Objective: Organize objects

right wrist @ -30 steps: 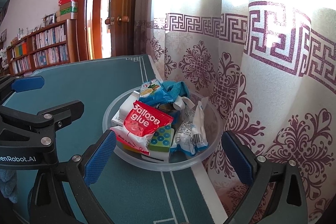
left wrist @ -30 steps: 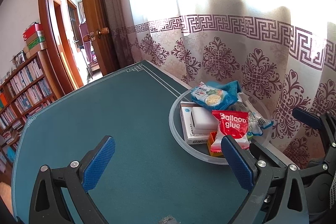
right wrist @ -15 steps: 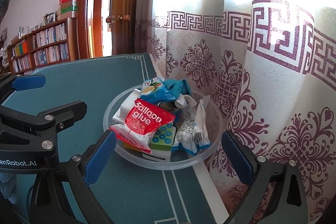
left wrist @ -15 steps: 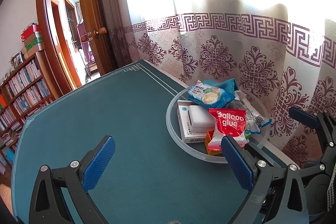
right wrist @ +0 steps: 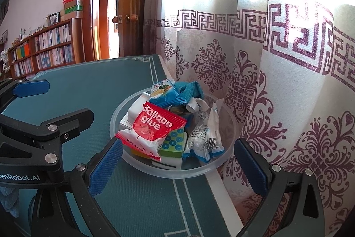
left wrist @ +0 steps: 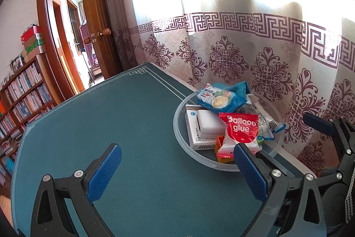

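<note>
Both claws, left claw [left wrist: 177,172] and right claw [right wrist: 178,166], are hovering spread and empty; packets are lying heaped in the clear bowl [right wrist: 229,126] on the bench [left wrist: 99,126], fitting either gathering finished or unloading ahead.

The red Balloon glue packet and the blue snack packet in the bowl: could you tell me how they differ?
The red Balloon glue packet lies at the near side of the clear bowl, printed with large white lettering; the blue snack packet sits behind it, showing a food picture. Both are sealed with crimped edges and lie atop the pile.

Left claw [left wrist: 177,172] spread wide and empty, right claw [right wrist: 178,167] likewise, side by side
</note>
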